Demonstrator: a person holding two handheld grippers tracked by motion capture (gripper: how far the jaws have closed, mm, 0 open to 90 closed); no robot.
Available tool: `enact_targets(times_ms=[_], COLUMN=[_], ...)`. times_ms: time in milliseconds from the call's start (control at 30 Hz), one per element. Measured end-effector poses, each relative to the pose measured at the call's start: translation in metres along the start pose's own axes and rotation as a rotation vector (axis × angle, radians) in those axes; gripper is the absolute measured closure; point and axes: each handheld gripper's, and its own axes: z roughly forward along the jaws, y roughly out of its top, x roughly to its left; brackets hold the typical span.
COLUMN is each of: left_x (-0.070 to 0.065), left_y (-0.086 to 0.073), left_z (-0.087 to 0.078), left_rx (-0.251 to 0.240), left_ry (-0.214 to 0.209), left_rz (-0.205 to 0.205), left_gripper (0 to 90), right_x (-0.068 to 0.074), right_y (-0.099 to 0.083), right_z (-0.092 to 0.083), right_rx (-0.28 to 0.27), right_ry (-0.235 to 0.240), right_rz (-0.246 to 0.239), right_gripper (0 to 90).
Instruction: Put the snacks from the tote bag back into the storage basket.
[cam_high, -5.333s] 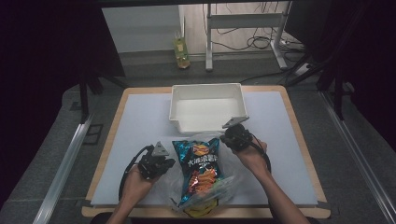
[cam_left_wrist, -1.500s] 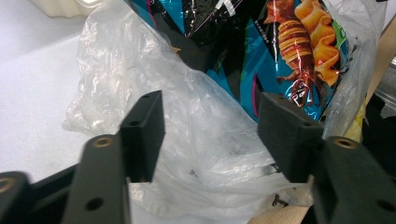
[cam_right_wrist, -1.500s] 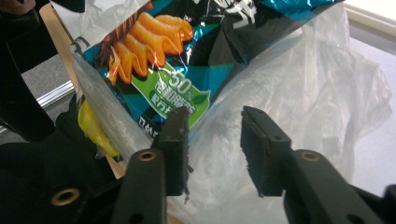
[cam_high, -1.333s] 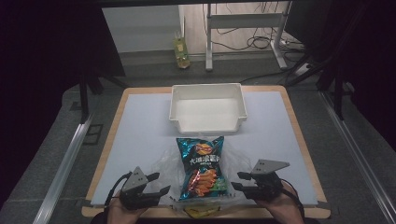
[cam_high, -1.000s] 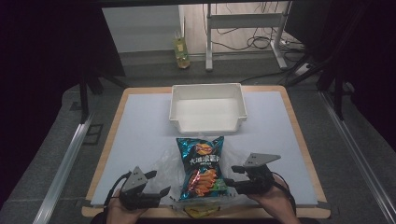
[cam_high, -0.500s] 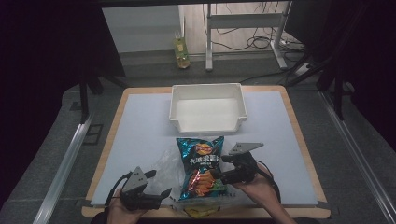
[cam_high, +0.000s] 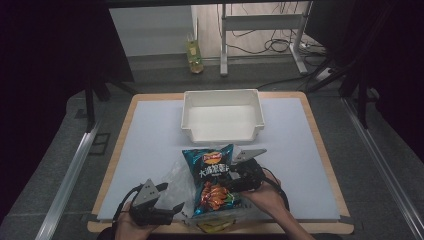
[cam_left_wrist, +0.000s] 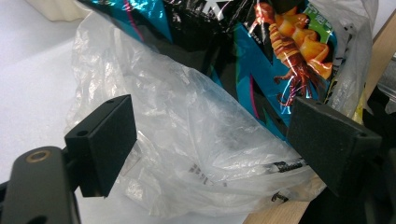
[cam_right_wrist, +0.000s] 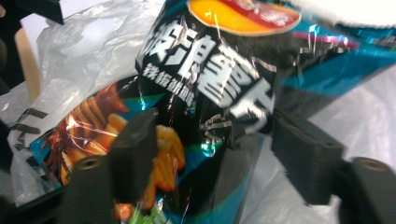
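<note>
At the near edge of the table (cam_high: 320, 165) the left gripper (cam_high: 167, 207) rests low, with its jaws spread wide. Between them, in the left gripper view, lies crumpled clear plastic of the bag (cam_left_wrist: 187, 140), and the pads (cam_left_wrist: 109, 140) do not press on it. The chip packet (cam_high: 212, 177) lies half inside this bag, in the middle of the near part of the table, its top end pointing to the far side (the lower end is under the clear plastic).

A little farther, the right gripper (cam_high: 231, 176) sits at the right edge of the packet. Its jaws have just been closing, and in the right gripper view the packet (cam_right_wrist: 210, 93) bulges between the two pads (cam_right_wrist: 135, 149). This view is blurred, so I cannot tell if they already pinch it.

Behind the packet, near the far edge, stands a white bin (cam_high: 222, 117). On the floor beyond the table stands a bottle (cam_high: 194, 50).
</note>
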Motion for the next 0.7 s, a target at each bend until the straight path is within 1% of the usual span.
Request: enact_targets(times_ms=[100, 233, 267, 300, 333, 400, 500, 533, 600, 667, 700], left_x=[0.0, -0.0003, -0.0005, -0.0006, -0.0006, -0.0008, -0.0005, -0.0003, 0.0007, 0.0014, 0.0017], left_y=[0.0, 0.0, 0.0, -0.0001, -0.0001, 0.0, -0.0001, -0.0002, -0.0003, -0.0005, -0.0005], left_z=[0.0003, 0.0008, 0.0009, 0.001, 0.0011, 0.0011, 0.0012, 0.0012, 0.0012, 0.0011, 0.0011], left_rx=[0.004, 0.008, 0.009, 0.01, 0.011, 0.012, 0.013, 0.011, 0.01, 0.005, 0.004], left_ry=[0.002, 0.002, 0.003, 0.003, 0.003, 0.005, 0.008, 0.007, 0.005, 0.005, 0.004], left_rz=[0.002, 0.005, 0.007, 0.008, 0.01, 0.011, 0.011, 0.008, 0.001, -0.001, -0.002], left_gripper=[15.8, 16.0, 16.1, 16.1, 16.1, 16.2, 16.2, 16.0, 14.4, 12.8, 12.3], right_x=[-0.0001, -0.0005, -0.0005, -0.0008, -0.0009, -0.002, -0.0007, -0.0004, -0.0005, -0.0004, -0.0002], right_y=[0.0004, 0.0015, 0.0017, 0.0018, 0.0017, 0.0012, 0.0019, 0.0022, 0.0021, 0.0021, 0.0019], right_z=[0.0023, 0.0027, 0.0021, 0.0012, 0.0008, 0.0005, 0.0004, -0.0001, -0.0007, -0.0021, -0.0029], right_rx=[0.011, 0.01, 0.01, 0.01, 0.013, 0.016, 0.02, 0.026, 0.025, 0.027, 0.024], right_ry=[0.003, 0.009, 0.007, 0.0, -0.005, 0.001, -0.011, -0.019, -0.028, -0.029, -0.034], right_rz=[-0.003, 0.003, 0.003, -0.001, -0.002, 0.009, -0.003, -0.007, -0.019, -0.013, -0.016], right_gripper=[46.4, 56.1, 59.4, 64.5, 65.4, 68.4, 73.0, 79.0, 82.6, 88.4, 89.2])
